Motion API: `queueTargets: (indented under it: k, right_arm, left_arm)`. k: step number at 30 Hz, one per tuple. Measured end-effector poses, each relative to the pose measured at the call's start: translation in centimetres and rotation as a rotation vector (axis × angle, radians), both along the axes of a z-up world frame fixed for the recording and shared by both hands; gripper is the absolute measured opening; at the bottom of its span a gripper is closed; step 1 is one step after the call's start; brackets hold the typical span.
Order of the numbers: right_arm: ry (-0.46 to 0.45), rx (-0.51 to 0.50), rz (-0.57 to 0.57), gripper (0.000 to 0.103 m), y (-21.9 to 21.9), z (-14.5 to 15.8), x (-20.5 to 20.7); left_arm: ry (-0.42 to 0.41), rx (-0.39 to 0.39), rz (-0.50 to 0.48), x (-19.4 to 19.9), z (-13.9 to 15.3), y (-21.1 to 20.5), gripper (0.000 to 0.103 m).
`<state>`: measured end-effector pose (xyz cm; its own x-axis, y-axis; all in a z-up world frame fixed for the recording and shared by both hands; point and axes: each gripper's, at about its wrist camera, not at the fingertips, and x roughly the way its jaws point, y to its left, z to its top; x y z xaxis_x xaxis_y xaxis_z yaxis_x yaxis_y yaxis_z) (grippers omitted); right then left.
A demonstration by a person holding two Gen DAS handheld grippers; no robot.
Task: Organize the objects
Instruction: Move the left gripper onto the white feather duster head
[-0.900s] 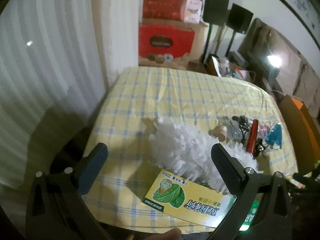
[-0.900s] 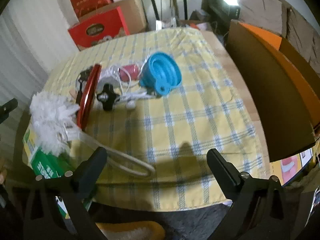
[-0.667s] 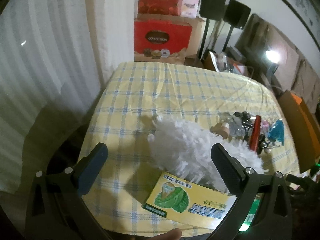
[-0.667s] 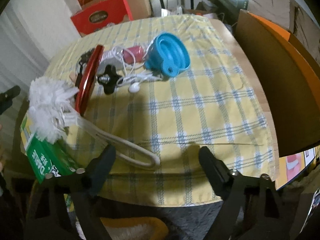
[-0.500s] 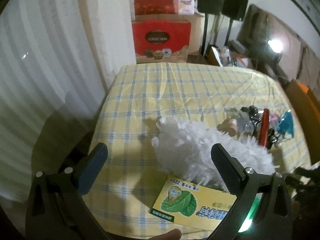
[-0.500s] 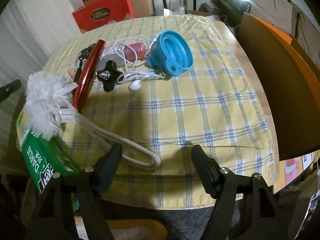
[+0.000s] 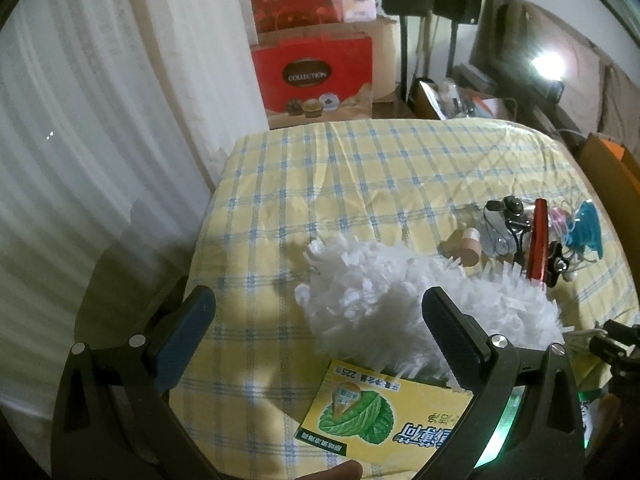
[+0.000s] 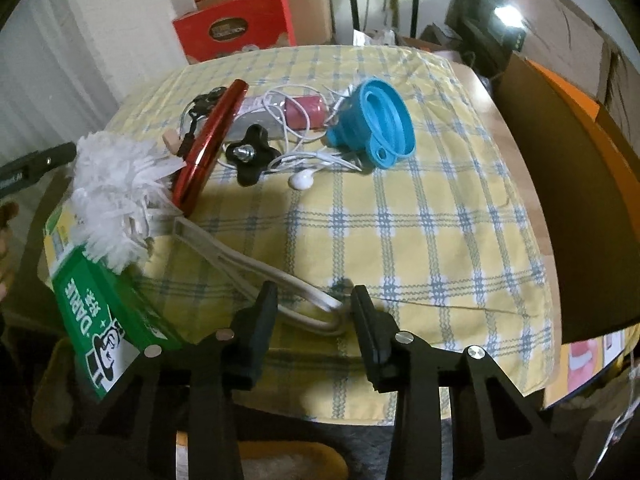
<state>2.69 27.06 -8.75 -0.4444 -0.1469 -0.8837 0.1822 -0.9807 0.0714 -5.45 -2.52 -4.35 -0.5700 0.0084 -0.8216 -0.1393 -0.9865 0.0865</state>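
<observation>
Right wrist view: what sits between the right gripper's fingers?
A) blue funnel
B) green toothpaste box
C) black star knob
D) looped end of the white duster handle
D. The looped end of the white duster handle lies between the right gripper fingers, which do not visibly press on it; the blue funnel, black star knob and green toothpaste box lie elsewhere.

My left gripper [image 7: 318, 326]: black frame, silver screws, one blue pad. My right gripper [image 8: 314, 312]: black throughout, silver screws.

White duster [image 7: 400, 304], green-yellow box [image 7: 384, 420], wide-open left claw [image 7: 318, 332]
</observation>
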Motion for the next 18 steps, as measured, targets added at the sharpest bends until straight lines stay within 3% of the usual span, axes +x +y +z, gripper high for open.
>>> queueTargets:
  k: [9, 18]
  right_arm:
    - [0.026, 0.014, -0.002, 0.029, 0.5, 0.3, -0.4]
    - [0.032, 0.006, -0.004, 0.029, 1.1, 0.2, -0.7]
  left_arm:
    - [-0.019, 0.008, 0.005, -0.2, -0.9, -0.2, 0.103]
    - [-0.059, 0.028, -0.005, -0.8, -1.9, 0.0, 0.103]
